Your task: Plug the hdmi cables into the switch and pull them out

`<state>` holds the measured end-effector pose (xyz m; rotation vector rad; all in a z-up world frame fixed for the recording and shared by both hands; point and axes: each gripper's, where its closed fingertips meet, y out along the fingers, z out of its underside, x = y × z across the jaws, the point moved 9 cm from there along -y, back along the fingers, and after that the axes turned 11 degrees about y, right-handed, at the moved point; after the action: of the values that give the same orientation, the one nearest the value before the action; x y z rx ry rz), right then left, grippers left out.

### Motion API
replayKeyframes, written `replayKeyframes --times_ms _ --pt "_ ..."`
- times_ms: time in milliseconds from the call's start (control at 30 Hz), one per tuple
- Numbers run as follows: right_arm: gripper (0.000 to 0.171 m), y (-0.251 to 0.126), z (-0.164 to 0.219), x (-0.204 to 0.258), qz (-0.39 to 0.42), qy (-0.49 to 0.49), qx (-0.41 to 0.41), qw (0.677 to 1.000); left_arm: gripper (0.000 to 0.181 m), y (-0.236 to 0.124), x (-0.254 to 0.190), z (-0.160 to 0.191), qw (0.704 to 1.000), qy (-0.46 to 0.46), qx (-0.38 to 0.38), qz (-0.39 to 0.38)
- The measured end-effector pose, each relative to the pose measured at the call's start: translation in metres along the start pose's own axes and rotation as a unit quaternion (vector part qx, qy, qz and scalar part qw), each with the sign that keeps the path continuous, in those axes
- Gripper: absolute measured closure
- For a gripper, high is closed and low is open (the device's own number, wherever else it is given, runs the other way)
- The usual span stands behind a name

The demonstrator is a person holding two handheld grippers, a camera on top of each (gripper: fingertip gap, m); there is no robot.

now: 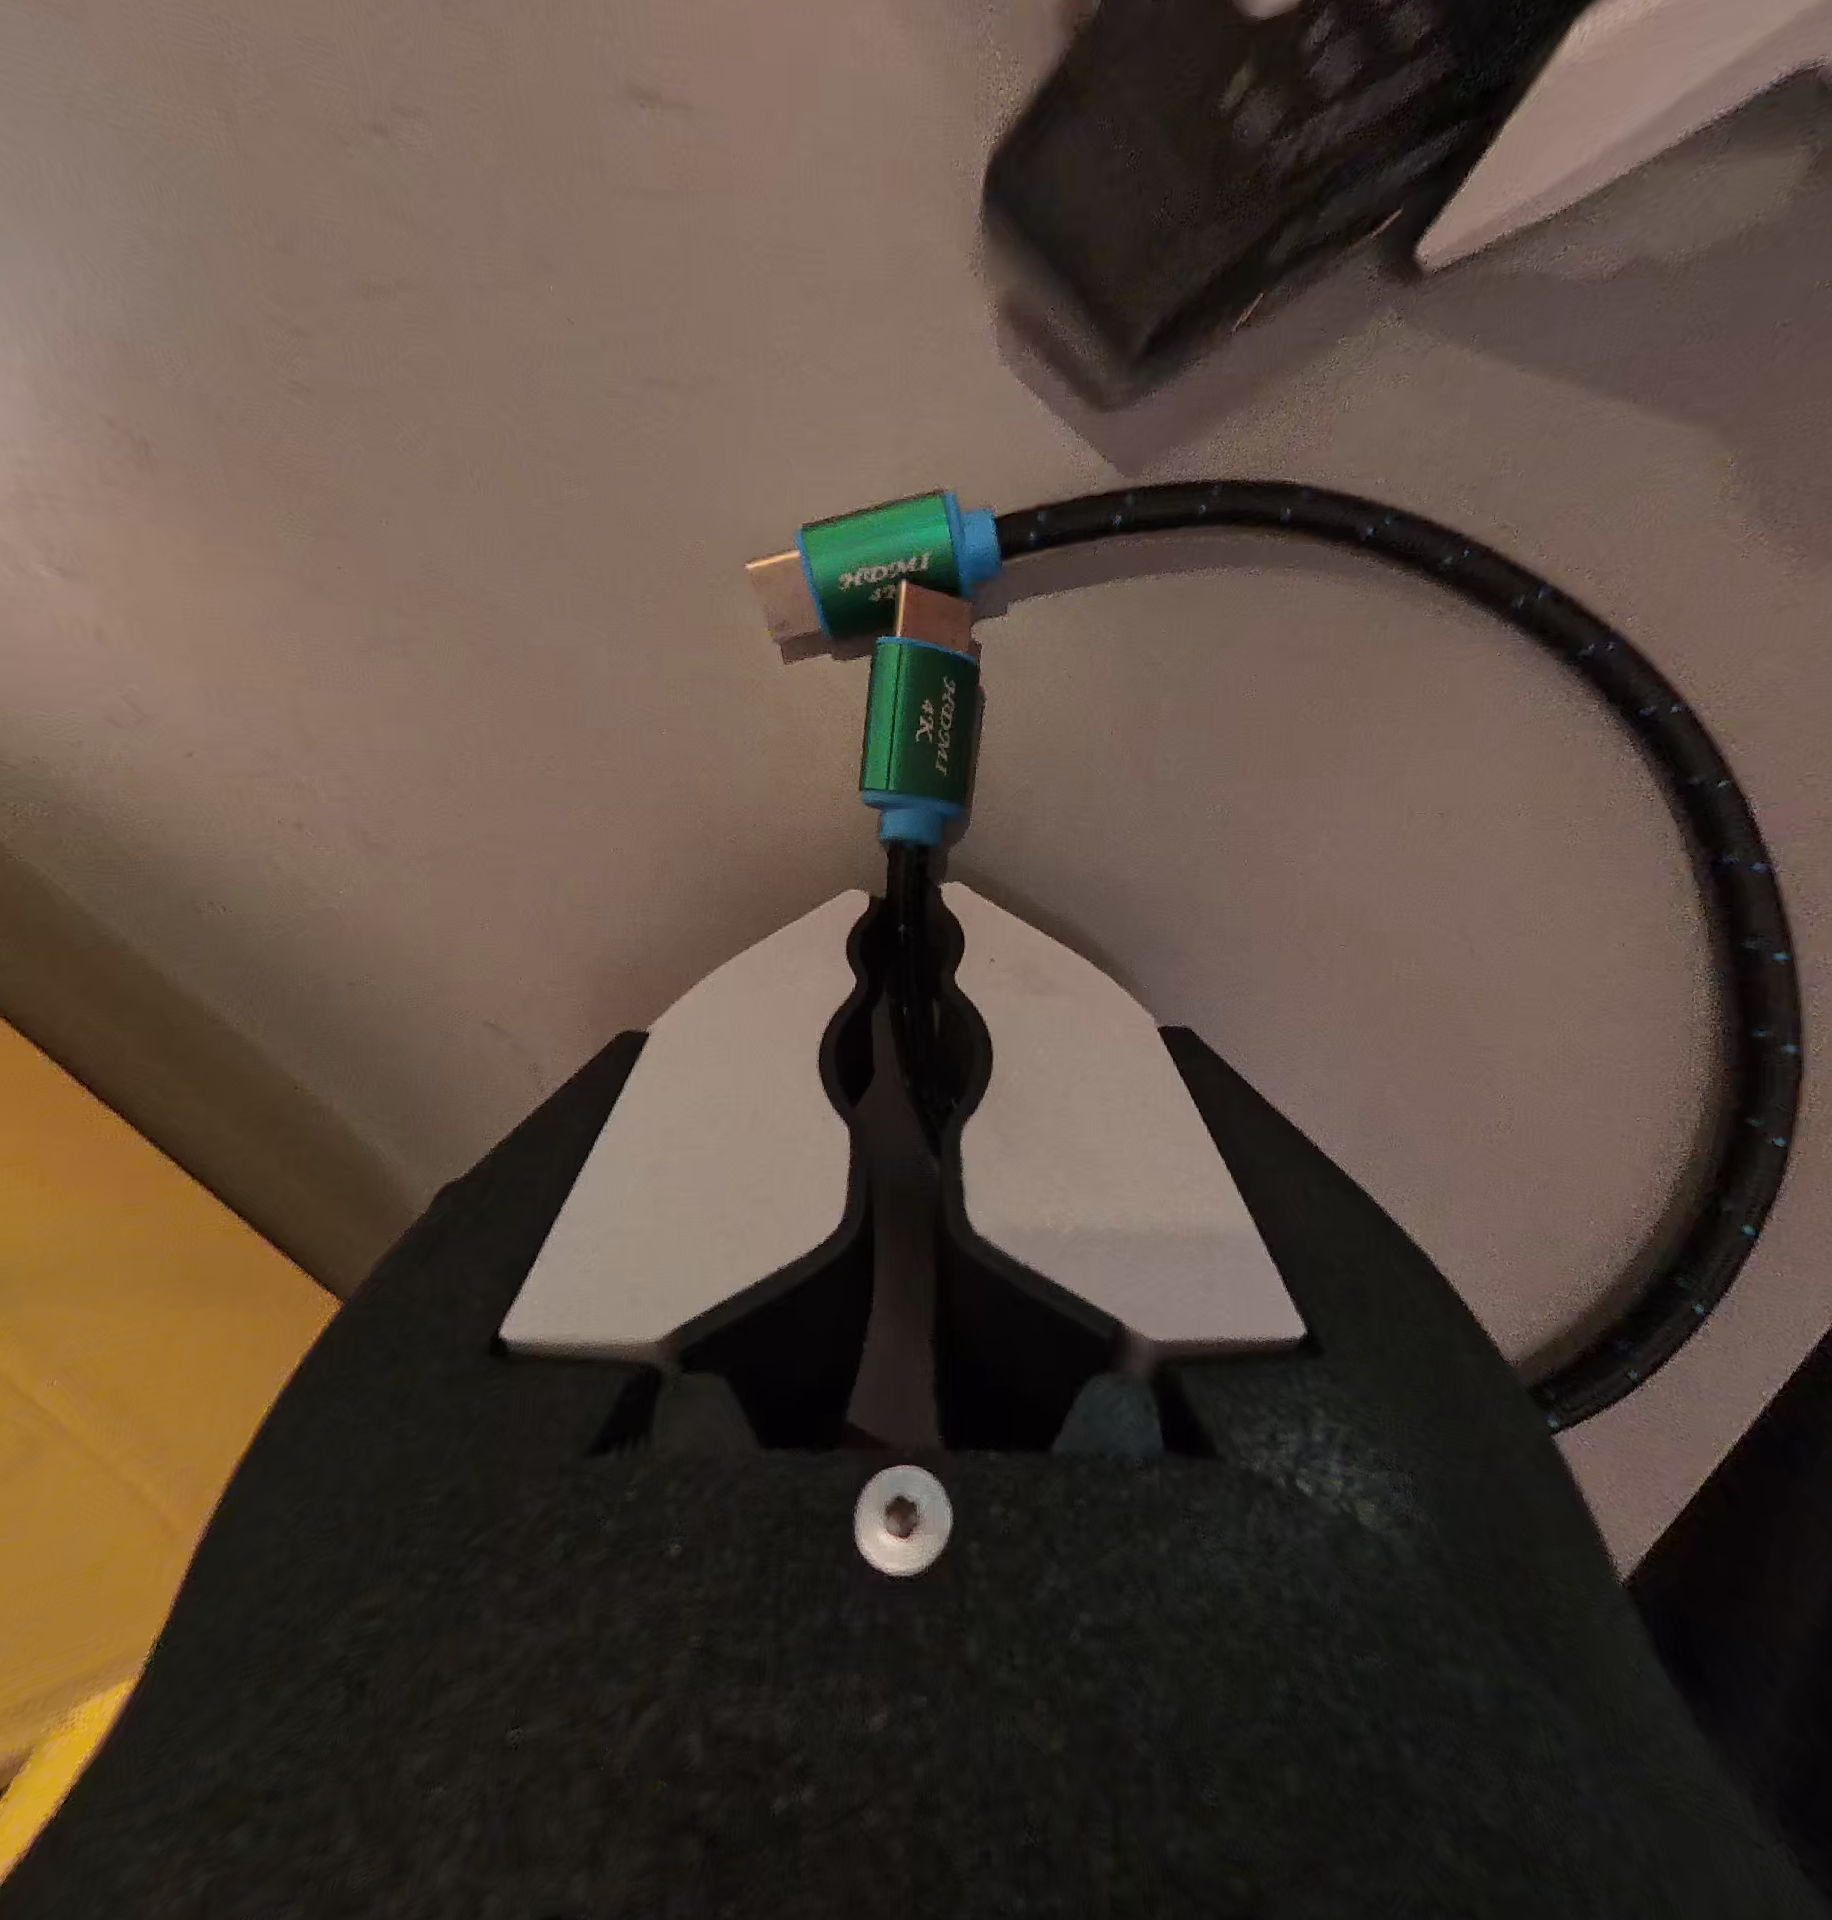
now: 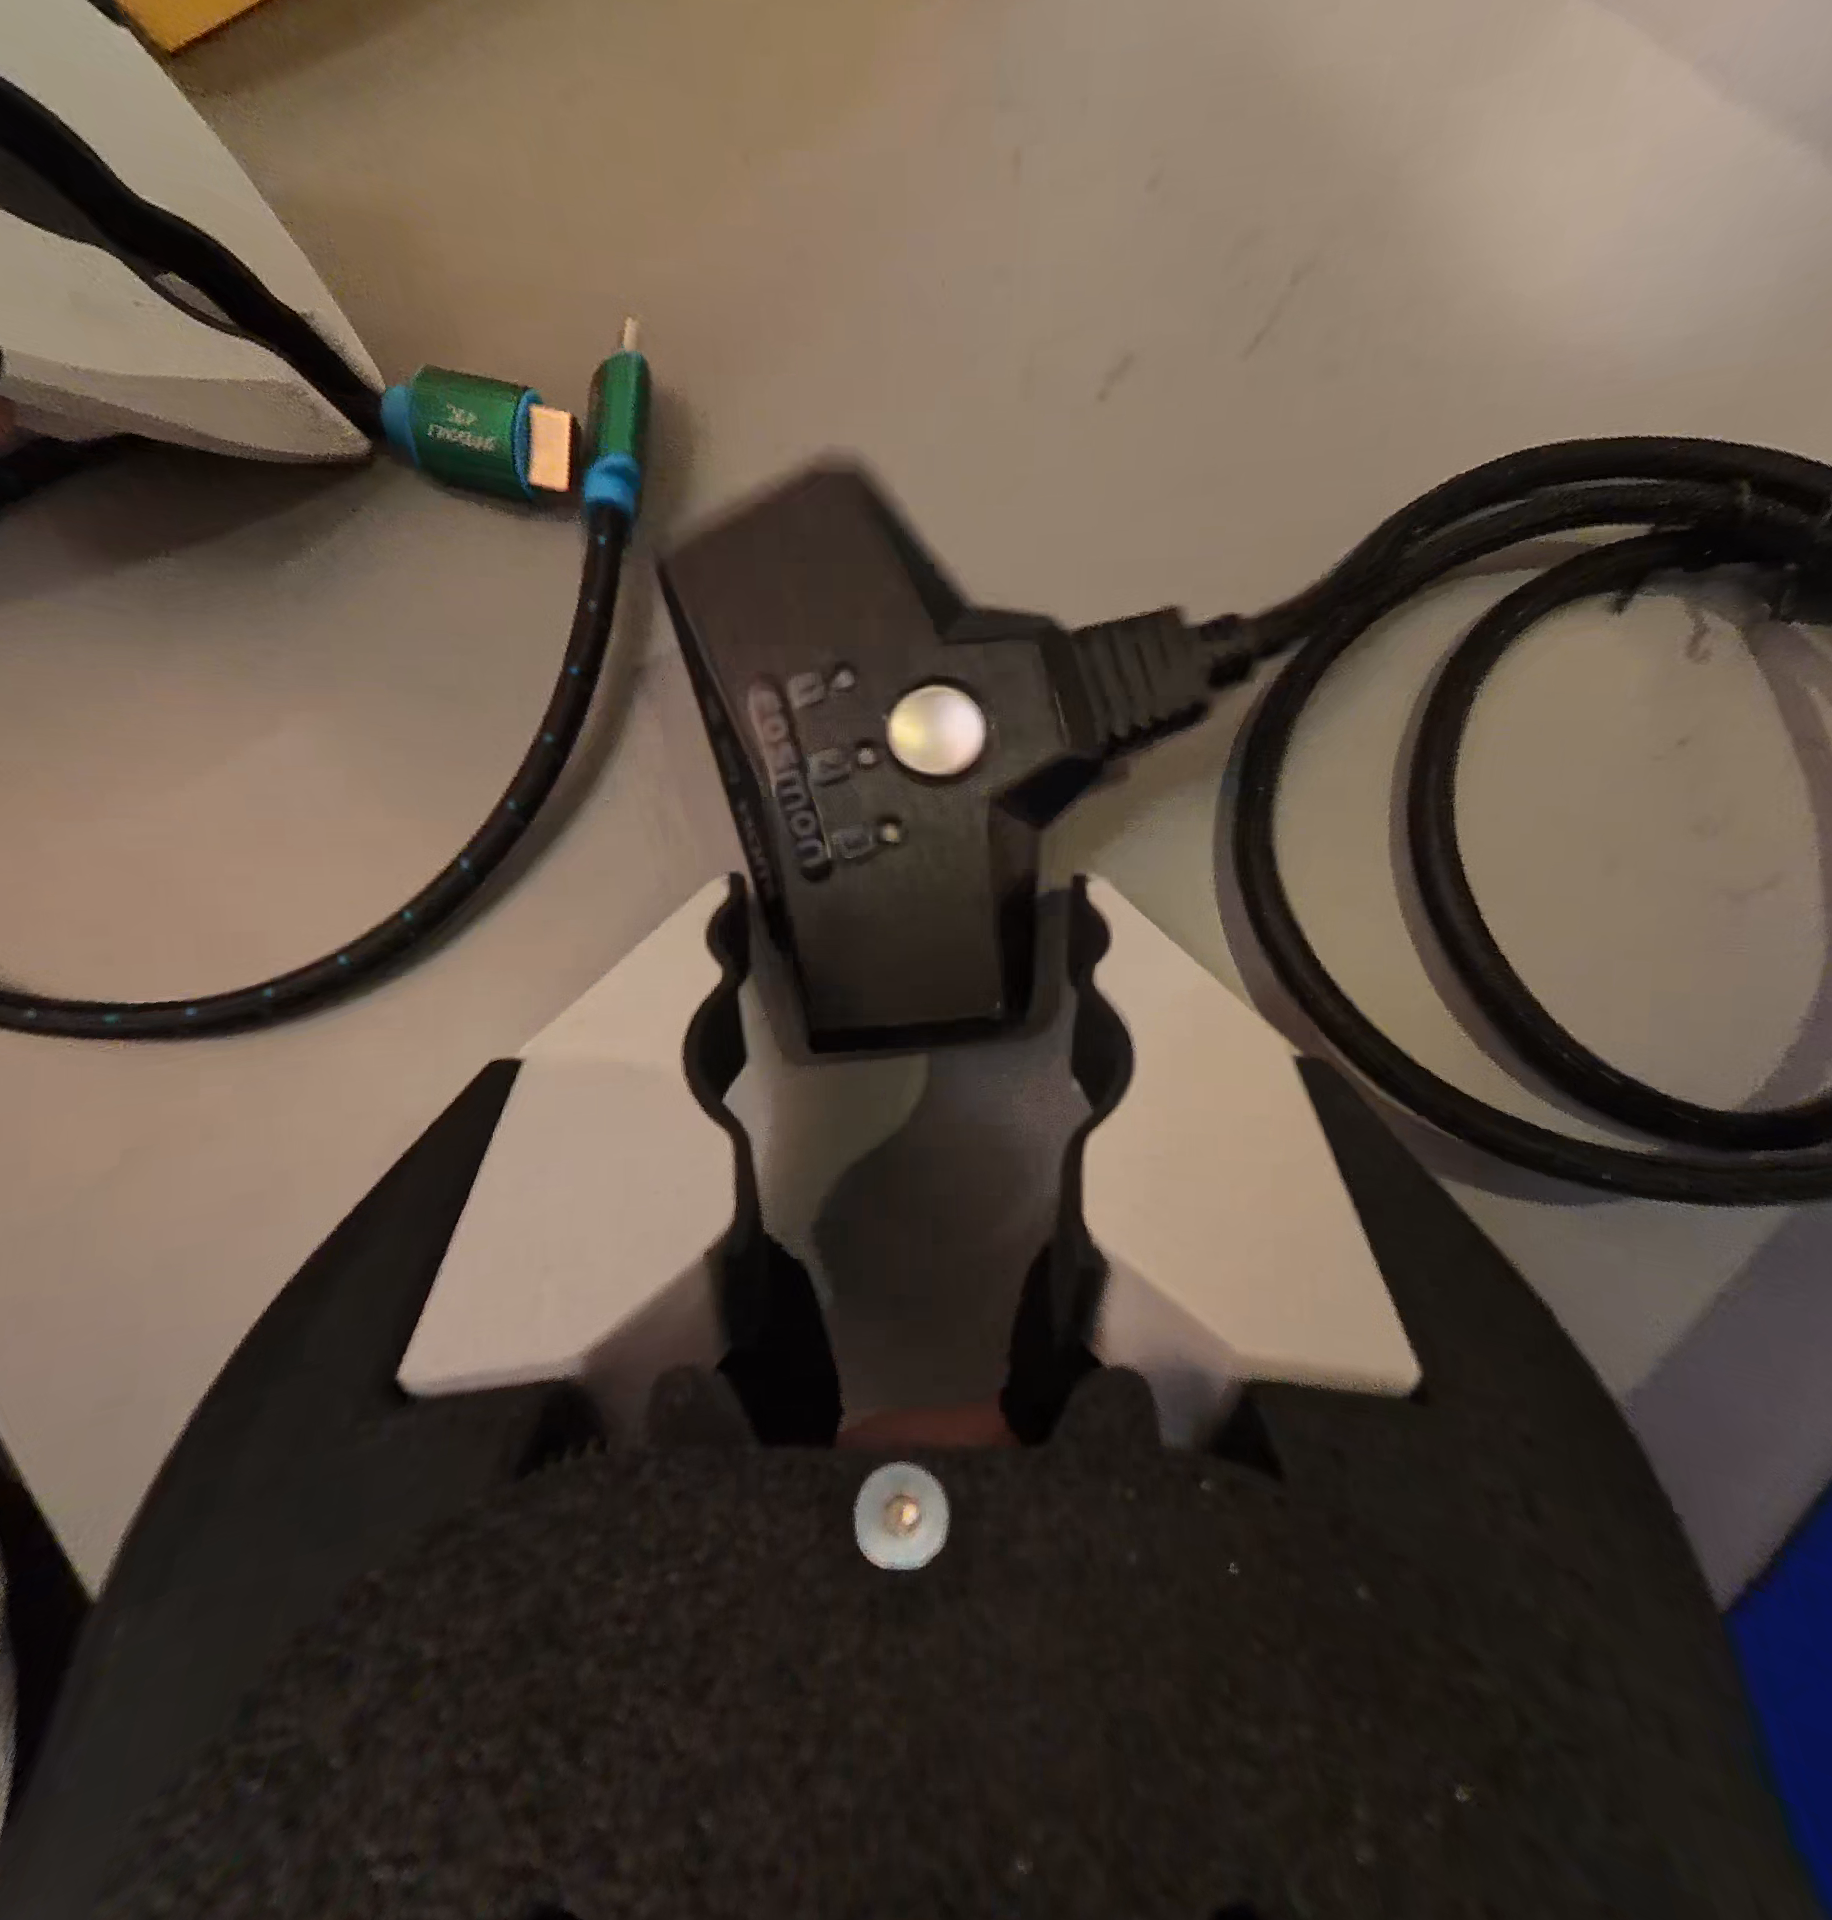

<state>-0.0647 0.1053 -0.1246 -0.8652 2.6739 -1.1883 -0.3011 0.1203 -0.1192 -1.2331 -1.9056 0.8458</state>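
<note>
My left gripper (image 1: 909, 902) is shut on a black braided HDMI cable just behind its green plug (image 1: 917, 727), which sticks out forward. A second green plug (image 1: 876, 577) lies on the grey table just beyond it, its braided cable (image 1: 1712, 935) curving right. My right gripper (image 2: 907, 894) is shut on the near end of the black HDMI switch (image 2: 870, 790), which has a silver button (image 2: 936, 729). In the right wrist view the left gripper (image 2: 366, 421) holds its plug (image 2: 476, 431) at upper left, beside the second plug (image 2: 616, 416). The switch is blurred at top right of the left wrist view (image 1: 1234, 177).
The switch's own black cable (image 2: 1338, 852) lies coiled on the table to the right. A yellow surface (image 1: 81, 1351) lies at left beyond the grey table's (image 1: 372, 416) edge. A blue patch (image 2: 1816, 1621) shows at lower right.
</note>
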Motion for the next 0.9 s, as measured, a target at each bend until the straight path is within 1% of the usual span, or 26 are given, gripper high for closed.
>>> replayKeyframes --times_ms 67,167,267,367,400,467,500,567,600,633,667,733,767,800,833,867,900 --pt "0.106 -0.012 -0.001 -0.003 0.0 0.001 -0.022 1.0 0.175 -0.003 -0.003 0.002 1.0 0.002 -0.008 0.009" --pt "0.104 -0.034 -0.012 -0.003 -0.019 0.01 -0.076 0.997 0.175 -0.017 -0.005 0.003 0.998 -0.008 -0.064 0.01" --pt "0.104 -0.042 -0.022 0.022 -0.124 0.017 -0.126 0.984 0.175 -0.043 -0.005 -0.006 0.991 -0.03 -0.131 0.011" --pt "0.105 -0.038 -0.027 0.056 -0.23 0.033 -0.182 0.955 0.175 -0.06 -0.018 -0.015 0.981 -0.014 -0.191 0.034" --pt "0.105 -0.035 -0.029 0.066 -0.26 0.039 -0.188 0.946 0.175 -0.062 -0.022 -0.018 0.977 -0.009 -0.208 0.04" --pt "0.105 -0.025 -0.033 0.078 -0.276 0.047 -0.177 0.943 0.175 -0.064 -0.029 -0.023 0.971 0.002 -0.232 0.053" --pt "0.108 -0.021 -0.036 0.081 -0.281 0.052 -0.177 0.942 0.175 -0.064 -0.031 -0.025 0.97 0.003 -0.236 0.053" --pt "0.132 -0.015 -0.04 0.082 -0.29 0.063 -0.173 0.939 0.175 -0.062 -0.036 -0.028 0.97 0.018 -0.236 0.057" --pt "0.148 -0.017 -0.042 0.083 -0.307 0.066 -0.181 0.932 0.175 -0.06 -0.037 -0.028 0.971 0.023 -0.232 0.049" --pt "0.157 -0.018 -0.042 0.084 -0.319 0.069 -0.178 0.928 0.175 -0.059 -0.039 -0.028 0.972 0.028 -0.232 0.037" --pt "0.158 -0.018 -0.043 0.083 -0.32 0.074 -0.174 0.928 0.175 -0.059 -0.04 -0.027 0.97 0.029 -0.241 0.026" --pt "0.161 -0.019 -0.044 0.081 -0.326 0.094 -0.185 0.922 0.166 -0.061 -0.037 -0.026 0.965 0.012 -0.26 0.0" --pt "0.161 -0.019 -0.044 0.076 -0.305 0.108 -0.195 0.926 0.161 -0.062 -0.034 -0.024 0.964 -0.003 -0.265 -0.004" --pt "0.161 -0.021 -0.046 0.069 -0.28 0.115 -0.213 0.929 0.157 -0.059 -0.031 -0.022 0.964 -0.026 -0.264 0.006" --pt "0.161 -0.025 -0.047 0.063 -0.274 0.12 -0.234 0.925 0.147 -0.054 -0.03 -0.021 0.965 -0.049 -0.256 0.026" --pt "0.161 -0.03 -0.049 0.057 -0.271 0.131 -0.251 0.92 0.146 -0.048 -0.031 -0.02 0.965 -0.062 -0.251 0.044" --pt "0.161 -0.034 -0.05 0.052 -0.272 0.139 -0.265 0.915 0.151 -0.043 -0.031 -0.021 0.964 -0.07 -0.25 0.052"
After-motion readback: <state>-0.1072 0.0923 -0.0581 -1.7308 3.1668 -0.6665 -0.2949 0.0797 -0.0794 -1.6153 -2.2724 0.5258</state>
